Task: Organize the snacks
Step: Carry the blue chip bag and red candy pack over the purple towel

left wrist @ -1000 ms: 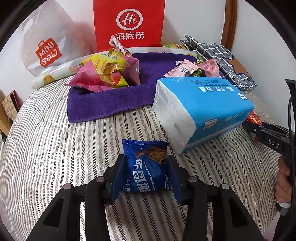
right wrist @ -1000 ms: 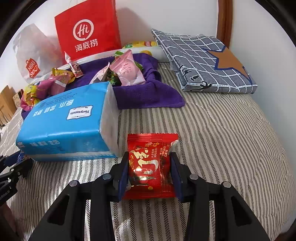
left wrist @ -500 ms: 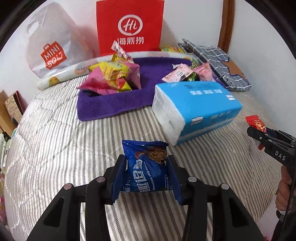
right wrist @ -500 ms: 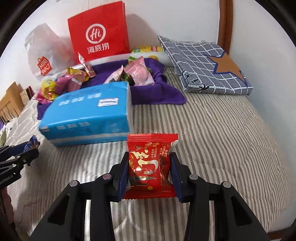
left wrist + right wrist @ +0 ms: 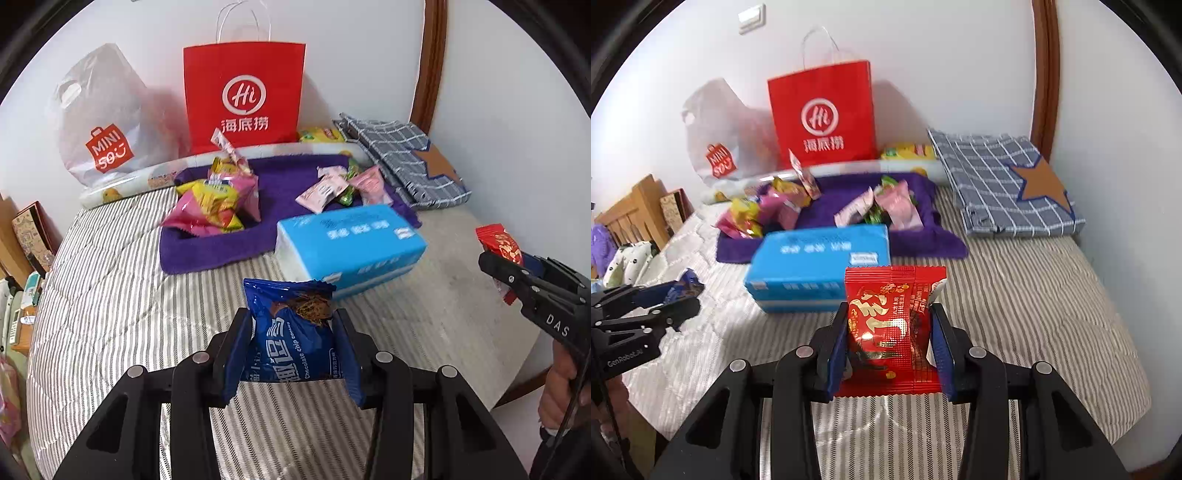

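My left gripper [image 5: 293, 328] is shut on a blue chocolate chip cookie packet [image 5: 295, 336], held above the striped bed. My right gripper [image 5: 890, 332] is shut on a red snack packet [image 5: 892, 325], also lifted off the bed. Each gripper shows in the other's view: the right gripper [image 5: 498, 258] with the red snack packet [image 5: 498, 242] at the right edge, the left gripper [image 5: 690, 295] with the blue packet [image 5: 685, 286] at the left edge. A purple towel [image 5: 288, 173] at the back carries a pile of yellow and pink snacks [image 5: 214, 203] on its left and pink snacks [image 5: 343, 186] on its right.
A blue tissue pack [image 5: 351, 245] lies on the bed in front of the towel. A red paper bag [image 5: 243, 96] and a white plastic bag [image 5: 99, 122] lean on the wall. A folded grey checked cloth [image 5: 406, 162] lies at the back right. A hand [image 5: 557, 398] holds the right gripper.
Both grippers have risen and pulled back from the tissue pack, each keeping its packet; more of the bed, bags and wall shows in both views.
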